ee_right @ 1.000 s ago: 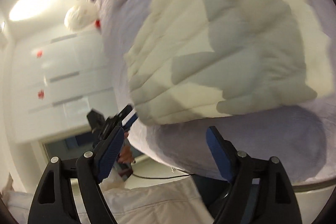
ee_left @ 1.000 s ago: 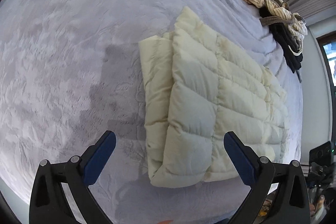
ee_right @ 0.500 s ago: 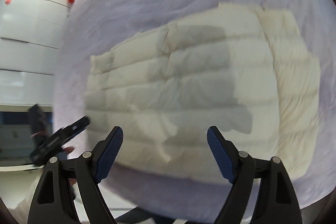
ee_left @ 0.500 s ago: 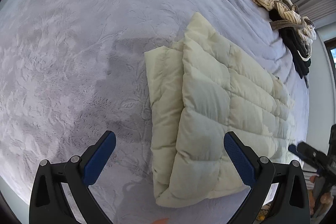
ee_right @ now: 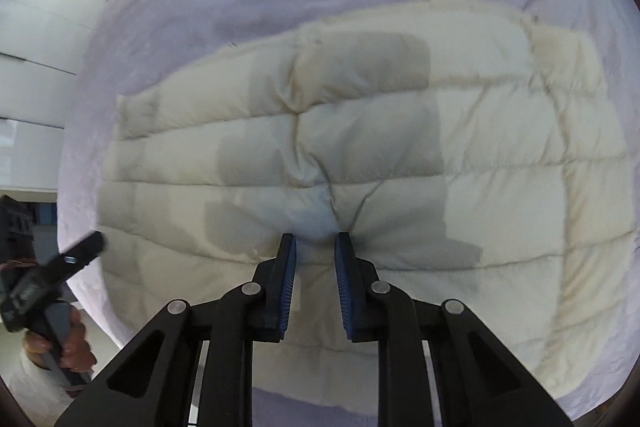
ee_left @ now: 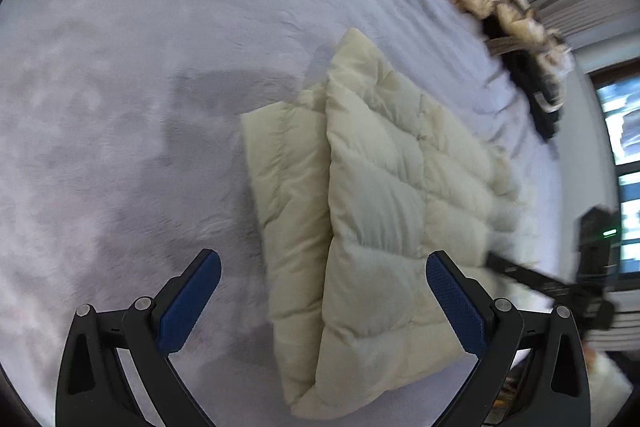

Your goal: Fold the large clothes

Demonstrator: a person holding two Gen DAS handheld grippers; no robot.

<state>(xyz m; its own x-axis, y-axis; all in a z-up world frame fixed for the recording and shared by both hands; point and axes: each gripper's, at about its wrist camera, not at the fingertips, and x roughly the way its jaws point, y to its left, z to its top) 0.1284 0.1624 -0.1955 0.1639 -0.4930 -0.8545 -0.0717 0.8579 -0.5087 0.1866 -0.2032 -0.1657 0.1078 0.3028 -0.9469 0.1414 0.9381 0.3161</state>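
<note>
A lilac fleece blanket [ee_left: 168,75] covers the bed and fills most of both views. On it lies the folded cream puffer jacket [ee_left: 384,195] — right of centre in the left wrist view, running from about one o'clock down to six. A heap of striped and dark clothes [ee_left: 516,39] sits well apart at two o'clock. The left gripper [ee_left: 320,307] hangs above the jacket's near end, jaws spread wide and empty. The right gripper [ee_right: 315,247] is closing on the jacket — a bunched ridge of quilting is caught between its blue pads [ee_right: 289,279].
</note>
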